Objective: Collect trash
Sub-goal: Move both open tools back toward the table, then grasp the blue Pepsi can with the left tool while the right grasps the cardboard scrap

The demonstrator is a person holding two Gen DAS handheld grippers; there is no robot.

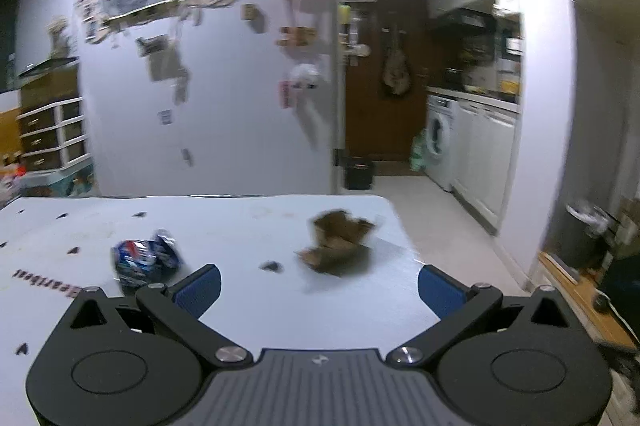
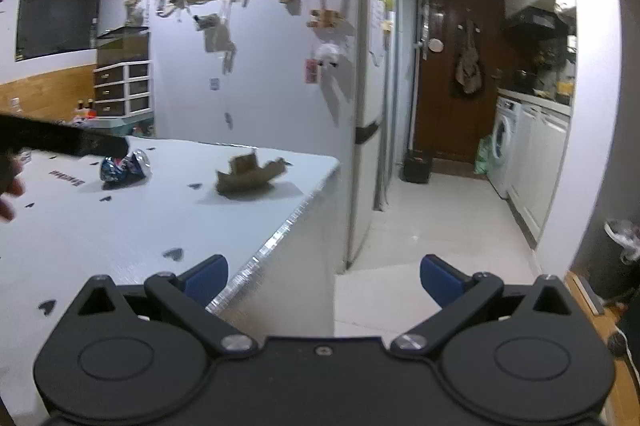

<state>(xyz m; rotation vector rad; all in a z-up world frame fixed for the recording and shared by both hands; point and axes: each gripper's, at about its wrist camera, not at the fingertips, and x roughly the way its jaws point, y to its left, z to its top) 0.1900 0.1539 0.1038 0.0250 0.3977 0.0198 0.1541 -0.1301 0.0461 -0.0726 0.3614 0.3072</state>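
Left tool (image 1: 319,286), jaws spread wide and holding nothing, hovers over the white bench (image 1: 240,226); just ahead to its left lies a crushed blue can (image 1: 146,258), and ahead to its right a torn brown cardboard scrap (image 1: 338,244). Right tool (image 2: 324,280), likewise open and empty, hangs past the bench's corner, both pieces well ahead to its left.

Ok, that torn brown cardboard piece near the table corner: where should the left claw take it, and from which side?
Grip the raised, ragged upper flaps of the cardboard piece, not its flat base. It sits crumpled on the white table with edges standing up, so those probably fit between the jaws. Come from the near side, straight ahead of the open left claw, lowering over it. The crushed can lies apart to the left.
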